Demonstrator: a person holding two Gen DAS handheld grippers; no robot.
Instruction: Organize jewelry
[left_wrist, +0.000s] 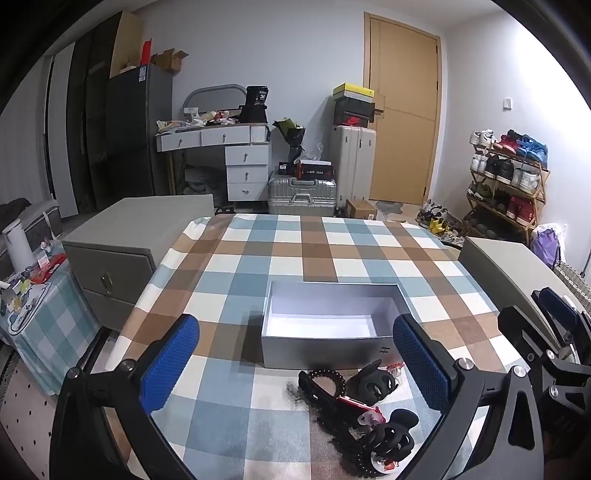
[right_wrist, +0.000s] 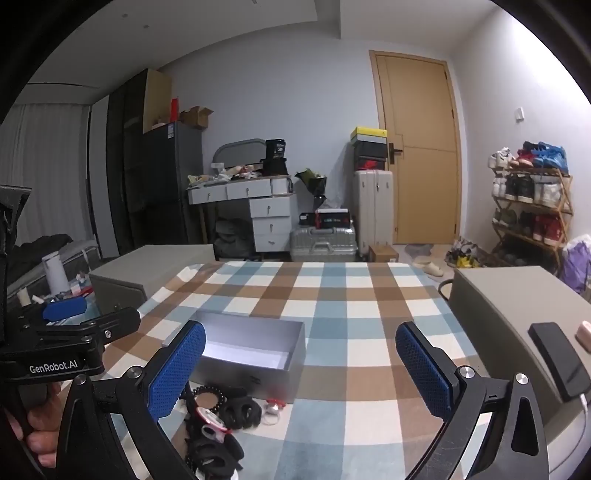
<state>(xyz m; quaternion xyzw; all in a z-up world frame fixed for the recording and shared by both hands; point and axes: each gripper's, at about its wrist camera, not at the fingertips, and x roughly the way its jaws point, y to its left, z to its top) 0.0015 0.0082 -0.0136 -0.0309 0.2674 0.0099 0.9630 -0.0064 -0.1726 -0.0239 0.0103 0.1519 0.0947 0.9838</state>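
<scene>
An open grey box (left_wrist: 325, 350) (right_wrist: 255, 369) with a white inside sits on the checked tablecloth (left_wrist: 295, 251) (right_wrist: 351, 295). In front of it lies a pile of jewelry and hair accessories (left_wrist: 354, 406) (right_wrist: 218, 417): black claw clips (left_wrist: 375, 382), a dark bead bracelet (left_wrist: 328, 376) (right_wrist: 207, 391) and small red-and-clear pieces (left_wrist: 369, 415). My left gripper (left_wrist: 295, 365) hangs open above the pile, nothing between its blue pads. My right gripper (right_wrist: 301, 373) is open too, over the cloth right of the pile. Each gripper shows at the other view's edge (left_wrist: 554, 350) (right_wrist: 62, 339).
Grey drawer cabinets stand at the table's left (left_wrist: 110, 258) and right (right_wrist: 517, 314); a black phone (right_wrist: 557, 358) lies on the right one. A side table with a white bottle (left_wrist: 18, 243) is far left. Suitcases, a desk and a shoe rack (right_wrist: 532, 206) stand behind.
</scene>
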